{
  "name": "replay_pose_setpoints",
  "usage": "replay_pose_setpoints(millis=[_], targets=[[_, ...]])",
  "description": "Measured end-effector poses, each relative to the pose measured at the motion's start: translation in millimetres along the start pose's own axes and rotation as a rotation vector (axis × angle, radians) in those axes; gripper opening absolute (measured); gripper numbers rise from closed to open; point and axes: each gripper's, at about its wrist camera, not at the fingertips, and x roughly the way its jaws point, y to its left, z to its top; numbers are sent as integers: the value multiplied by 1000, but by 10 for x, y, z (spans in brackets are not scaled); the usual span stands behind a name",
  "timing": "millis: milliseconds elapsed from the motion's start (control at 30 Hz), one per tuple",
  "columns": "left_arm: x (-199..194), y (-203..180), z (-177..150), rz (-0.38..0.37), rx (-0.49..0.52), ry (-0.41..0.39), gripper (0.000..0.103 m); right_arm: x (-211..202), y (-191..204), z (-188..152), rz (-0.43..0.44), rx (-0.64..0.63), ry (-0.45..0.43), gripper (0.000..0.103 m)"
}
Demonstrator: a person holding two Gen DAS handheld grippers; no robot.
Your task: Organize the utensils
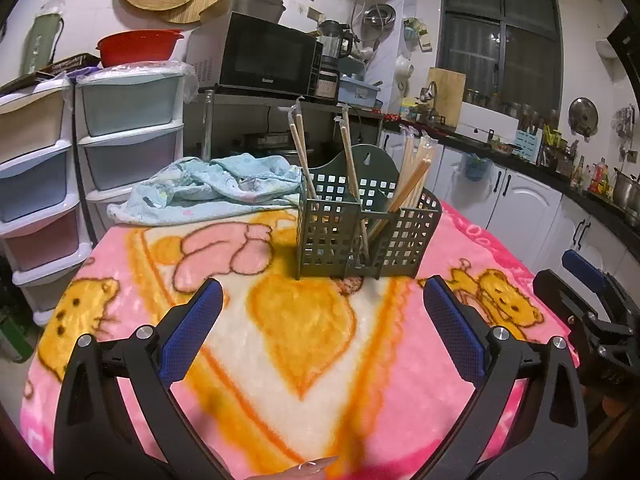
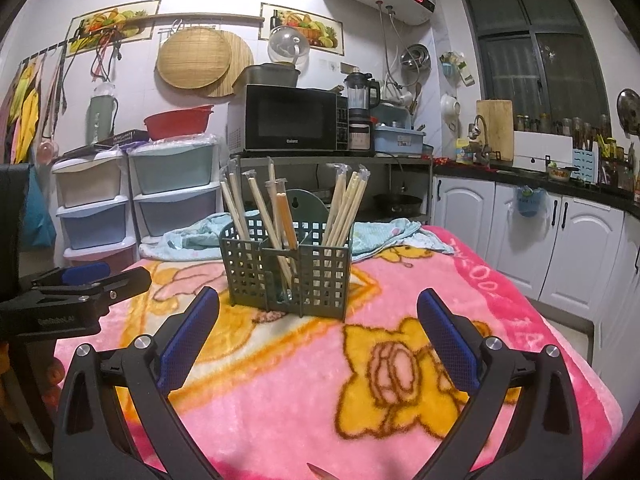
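While both grippers are held above the pink blanket (image 1: 304,412), nothing is gripped by either. The left gripper (image 1: 322,308) is seen with jaws spread wide, its blue pads (image 1: 192,336) well apart and empty. The right gripper (image 2: 318,320) is likewise spread wide and empty; its pads (image 2: 448,344) are seen over the bear print. In the left wrist view the right gripper is caught at the right edge; in the right wrist view the left gripper is caught at the left edge.

The green caddy (image 1: 360,236) is stood upright on the blanket, ahead of both grippers and apart from them. It is divided into compartments by a lattice wall. Wrapped chopsticks (image 2: 344,208) are leaned in the right compartment as a bunch, as seen from the right wrist; further chopsticks are leaned in the left and middle compartments, tilted at different angles. No utensils are seen lying loose on the blanket.

Behind the caddy, a crumpled blue cloth (image 1: 208,188) is laid on the table's far side. A microwave (image 2: 290,118) is noted on a shelf beyond, and drawers (image 1: 128,128) to the left.

A fingernail (image 1: 316,466) is visible at the bottom edge of the left wrist view.
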Motion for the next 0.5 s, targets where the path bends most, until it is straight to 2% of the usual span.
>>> replay_pose_setpoints(millis=[500], targets=[[-2,-1,-3,0,1,0,92,0,24,-4,1,-4,-4,97]])
